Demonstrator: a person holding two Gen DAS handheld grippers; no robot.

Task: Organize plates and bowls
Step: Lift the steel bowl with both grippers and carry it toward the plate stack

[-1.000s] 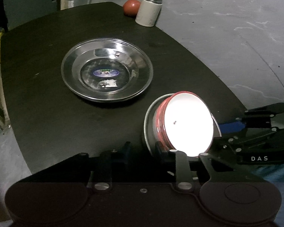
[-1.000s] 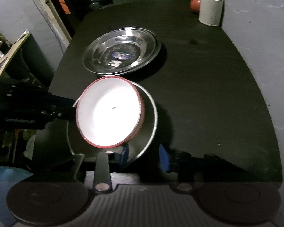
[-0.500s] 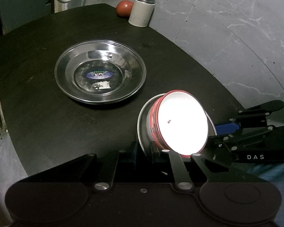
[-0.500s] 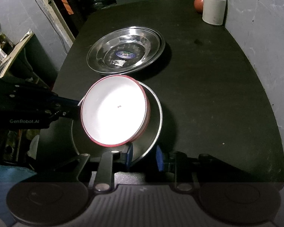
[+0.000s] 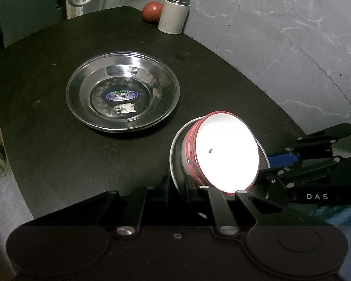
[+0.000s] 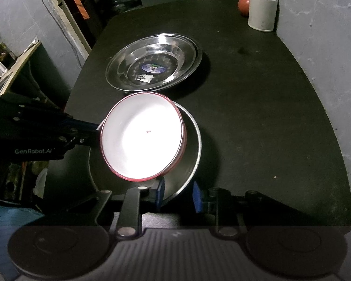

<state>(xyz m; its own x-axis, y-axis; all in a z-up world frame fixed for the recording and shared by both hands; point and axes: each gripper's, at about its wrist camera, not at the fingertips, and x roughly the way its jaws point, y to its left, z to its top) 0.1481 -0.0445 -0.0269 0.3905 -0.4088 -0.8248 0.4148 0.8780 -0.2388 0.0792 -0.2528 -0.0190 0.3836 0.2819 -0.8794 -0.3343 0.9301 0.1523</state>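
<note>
A dark table [image 6: 257, 107] fills both of your views, with grey wall to its right. Take the steel plate [image 5: 122, 91] near the table's middle as your landmark: it lies flat, open side up, a blue sticker at its centre. Beyond it, at the far corner, a white can [image 5: 174, 14] stands upright, touching or just beside a red ball [image 5: 152, 11].

On the near side of the plate, your two grippers share one load. A white bowl [image 6: 141, 138] with a red rim sits in a steel dish [image 6: 191, 149], tilted, its open face turned up and toward your left side. Your left gripper [image 5: 176, 187] is clamped on the dish rim. Your right gripper [image 6: 177, 195] has one blue pad inside the rim and one outside, pressed on it. The load's far edge nearly overlaps the plate.
</note>
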